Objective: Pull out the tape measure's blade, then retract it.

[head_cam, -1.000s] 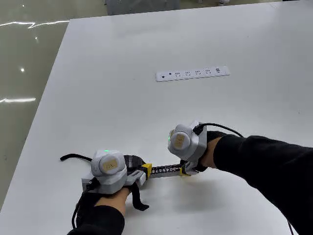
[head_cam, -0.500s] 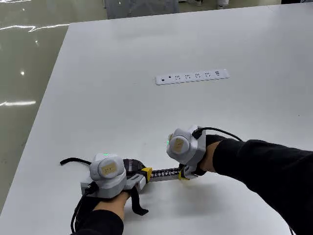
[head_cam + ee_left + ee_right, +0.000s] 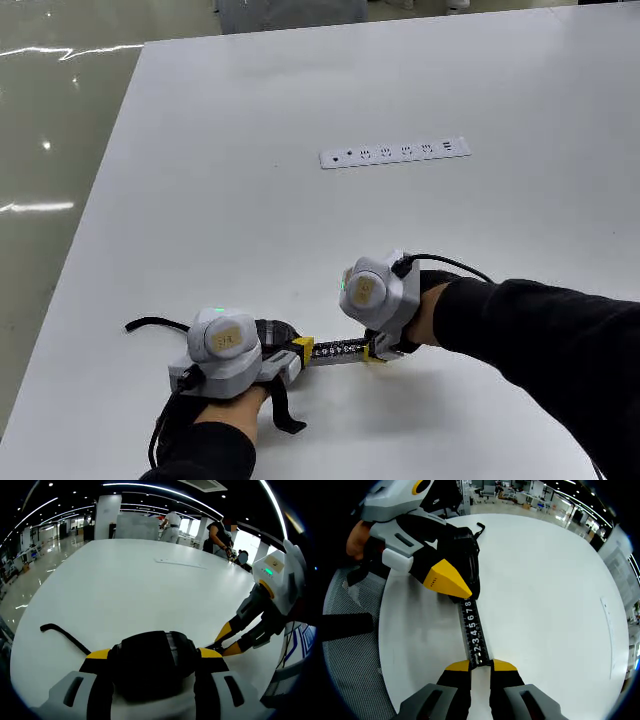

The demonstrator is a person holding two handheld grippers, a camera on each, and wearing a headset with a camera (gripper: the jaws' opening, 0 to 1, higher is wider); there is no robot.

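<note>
Hardly shifted since a second earlier: same short span of blade [image 3: 472, 632] out. Clamped the tape measure [image 3: 152, 660] by its case on the table [image 3: 250, 200] with left gripper [image 3: 292, 357]; pinched the blade tip in right gripper [image 3: 481, 666]. Probably early in the pull; next, needed a steady draw away from the case.

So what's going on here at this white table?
A person works at a white table with a gripper in each hand. The left gripper has its jaws clamped on the black tape measure, holding it on the table. The right gripper pinches the tip of the blade, and a short stretch is out, with numbers up to about 8 showing. A power strip lies farther back.
</note>
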